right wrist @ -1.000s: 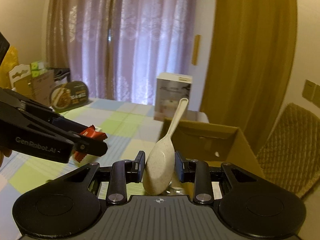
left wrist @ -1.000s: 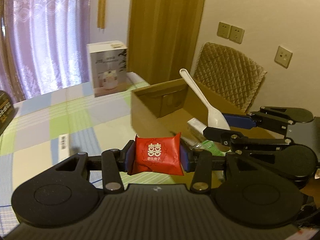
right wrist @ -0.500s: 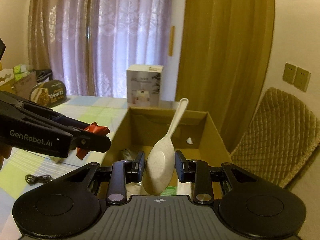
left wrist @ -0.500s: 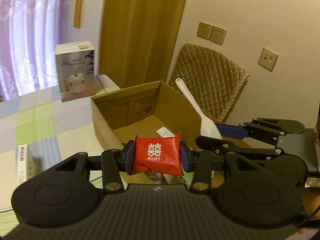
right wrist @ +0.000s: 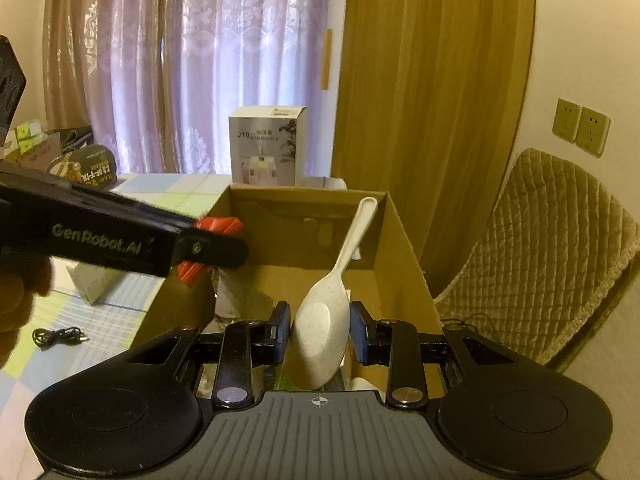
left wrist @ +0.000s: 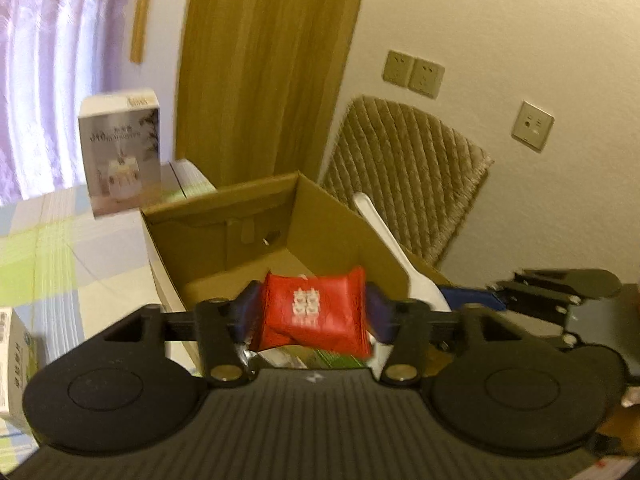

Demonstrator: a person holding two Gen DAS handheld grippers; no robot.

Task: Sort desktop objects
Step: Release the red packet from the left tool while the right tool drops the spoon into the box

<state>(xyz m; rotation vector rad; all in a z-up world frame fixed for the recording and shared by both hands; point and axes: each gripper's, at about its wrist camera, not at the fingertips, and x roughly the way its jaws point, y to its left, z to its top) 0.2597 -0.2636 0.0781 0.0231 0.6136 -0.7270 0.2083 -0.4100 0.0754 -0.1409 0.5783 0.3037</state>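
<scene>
While both of your loads hang over it, take stock of the cardboard box (right wrist: 400, 248) first, since it is the biggest thing here and the place everything is bound for. It sits open-topped on the checked worktop (right wrist: 120, 304), its walls thin and likely to flex, so you would do best not to lean a tool on the rim. Some items already lie on its floor, though blur hides what they are.

Next in size, the white spoon (right wrist: 324, 332) is clamped by its bowl in your right tool (right wrist: 318, 334), handle pointing up and away over the box interior. It looks like light, stiff, smooth plastic. A bowl is a curved, slippery place to pinch, and the long handle gives it leverage to swivel, so I judge a low, gentle release is safer than a drop from height.

Smallest, the red packet (left wrist: 314, 312) is pinched across its width in your left tool (left wrist: 312, 314), just above the near part of the box. Its wrapper looks soft, glossy and crinkly; it weighs little and will not break, but it can slide out if you tilt. Its sealed side edges look like the firmer place to hold.
</scene>
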